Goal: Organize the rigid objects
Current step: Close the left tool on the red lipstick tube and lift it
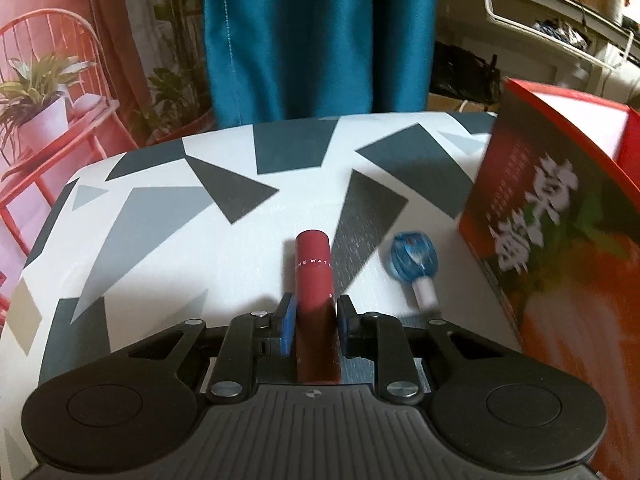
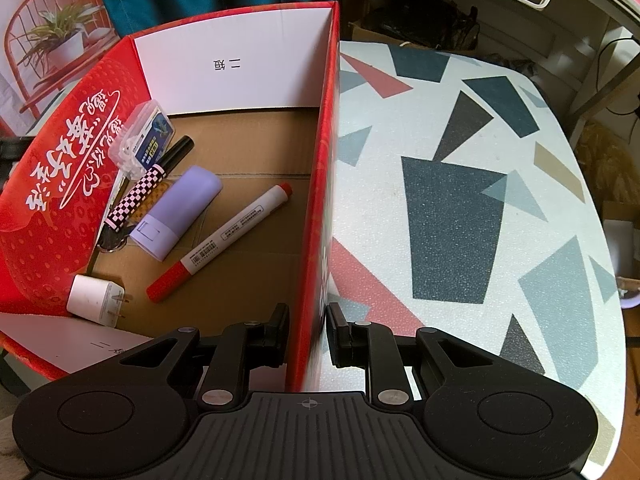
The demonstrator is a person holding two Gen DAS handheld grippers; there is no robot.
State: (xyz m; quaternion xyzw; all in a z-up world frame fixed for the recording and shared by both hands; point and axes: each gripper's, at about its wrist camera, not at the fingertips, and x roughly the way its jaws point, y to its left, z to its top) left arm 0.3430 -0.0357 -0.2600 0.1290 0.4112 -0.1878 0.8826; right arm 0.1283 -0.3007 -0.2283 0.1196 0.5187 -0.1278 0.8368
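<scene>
A dark red cylindrical tube (image 1: 313,256) lies on the patterned table (image 1: 160,200), pointing away from me. My left gripper (image 1: 316,308) has its blue pads against both sides of the tube's near half. To its right lies a small blue translucent piece with a white stem (image 1: 414,258), beside the red cardboard box (image 1: 540,220). In the right wrist view my right gripper (image 2: 308,320) is shut on the box's right wall (image 2: 320,200), one finger inside and one outside. Inside the box lie a red-capped marker (image 2: 224,240), a lilac tube (image 2: 176,212), a white charger plug (image 2: 94,300), a checkered pen (image 2: 136,196) and a clear plastic case (image 2: 144,136).
The table top (image 2: 480,160) to the right of the box is white with grey, dark and red shapes, and its rounded edge curves at the far right. A teal curtain (image 1: 320,40) hangs behind the table. A cluttered white shelf (image 1: 560,20) stands at the back right.
</scene>
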